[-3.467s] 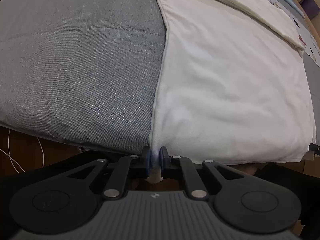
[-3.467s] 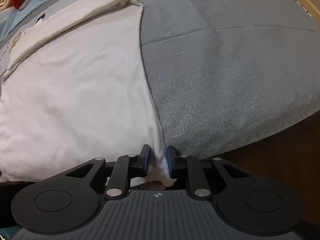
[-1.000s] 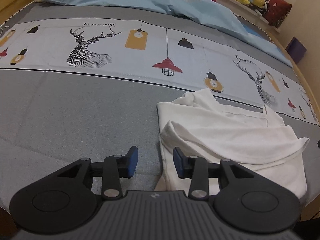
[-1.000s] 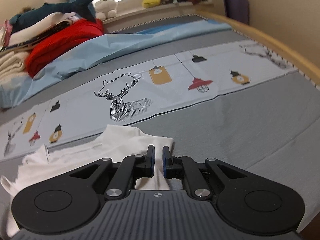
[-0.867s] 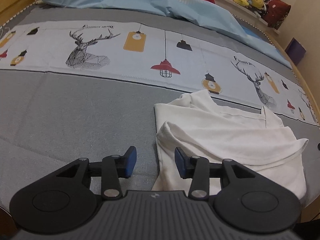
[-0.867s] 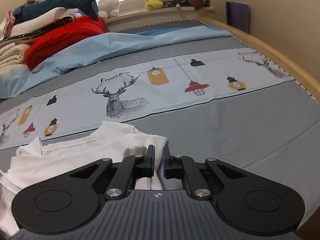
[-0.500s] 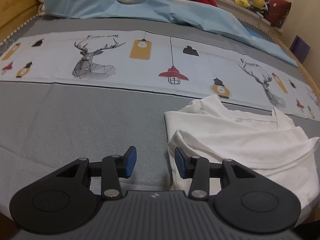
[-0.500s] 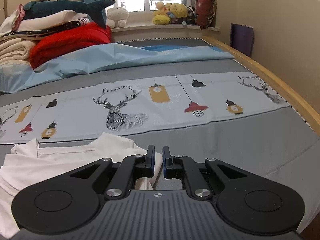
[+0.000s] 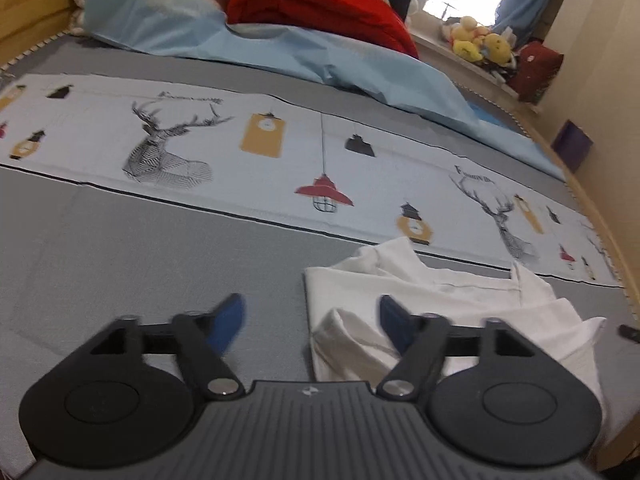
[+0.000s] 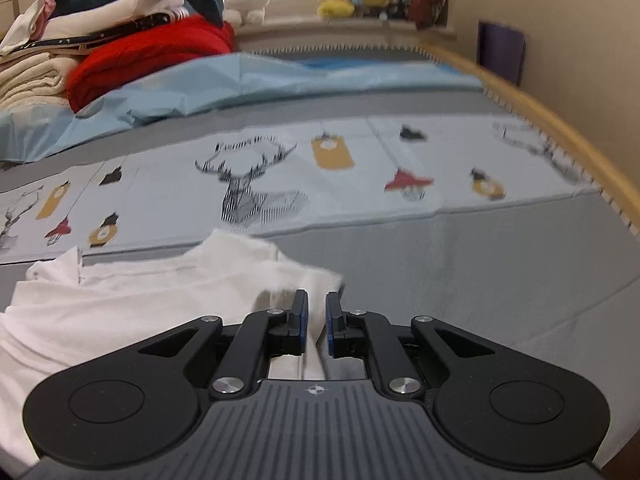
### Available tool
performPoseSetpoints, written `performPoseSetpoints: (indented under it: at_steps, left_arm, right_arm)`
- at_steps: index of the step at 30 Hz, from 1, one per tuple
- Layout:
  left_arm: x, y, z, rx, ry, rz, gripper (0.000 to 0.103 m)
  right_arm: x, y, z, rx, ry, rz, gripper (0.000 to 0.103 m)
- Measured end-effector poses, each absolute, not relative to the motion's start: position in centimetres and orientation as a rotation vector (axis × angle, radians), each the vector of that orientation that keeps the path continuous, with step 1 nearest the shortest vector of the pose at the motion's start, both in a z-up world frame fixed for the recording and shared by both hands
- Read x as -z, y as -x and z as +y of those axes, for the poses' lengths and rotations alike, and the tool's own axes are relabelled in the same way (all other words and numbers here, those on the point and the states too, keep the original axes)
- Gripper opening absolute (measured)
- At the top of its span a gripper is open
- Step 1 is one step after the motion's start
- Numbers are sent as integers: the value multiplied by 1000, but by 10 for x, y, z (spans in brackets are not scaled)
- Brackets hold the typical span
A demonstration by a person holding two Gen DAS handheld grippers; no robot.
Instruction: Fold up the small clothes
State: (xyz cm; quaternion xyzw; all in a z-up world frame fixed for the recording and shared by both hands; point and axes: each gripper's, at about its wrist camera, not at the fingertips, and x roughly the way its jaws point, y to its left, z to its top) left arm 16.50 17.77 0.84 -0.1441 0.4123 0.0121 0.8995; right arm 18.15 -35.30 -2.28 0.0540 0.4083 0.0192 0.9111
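White shirt (image 10: 132, 304) between opening right claw (image 10: 316, 326); left claw (image 9: 312, 320) opening, empty.

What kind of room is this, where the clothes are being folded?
Most likely a bedroom. The white garment lies on a bed with a deer-and-lantern printed cover, folded blankets and a red quilt are stacked at its head, and plush toys sit along the windowsill.

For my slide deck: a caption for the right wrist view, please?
Right gripper, jaws opening, over the folded white garment on the grey bedspread.
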Motion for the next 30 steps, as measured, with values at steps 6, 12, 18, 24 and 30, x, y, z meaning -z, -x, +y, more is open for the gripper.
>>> performPoseSetpoints:
  at_steps: [6, 12, 18, 24, 30]
  left_arm:
    - [9, -176, 179, -35, 302, 996, 87]
    - [25, -184, 152, 8, 137, 1073, 87]
    - [31, -201, 148, -47, 112, 1033, 87]
    - [37, -224, 145, -18, 131, 1041, 73]
    - [42, -235, 142, 31, 149, 1060, 43]
  right_arm:
    - [34, -186, -353, -86, -82, 903, 28]
    - [49, -200, -336, -144, -7, 976, 28]
    - [55, -216, -319, -185, 26, 982, 29]
    - [57, -240, -326, -146, -53, 936, 29]
    - [57, -254, -335, -138, -132, 917, 29]
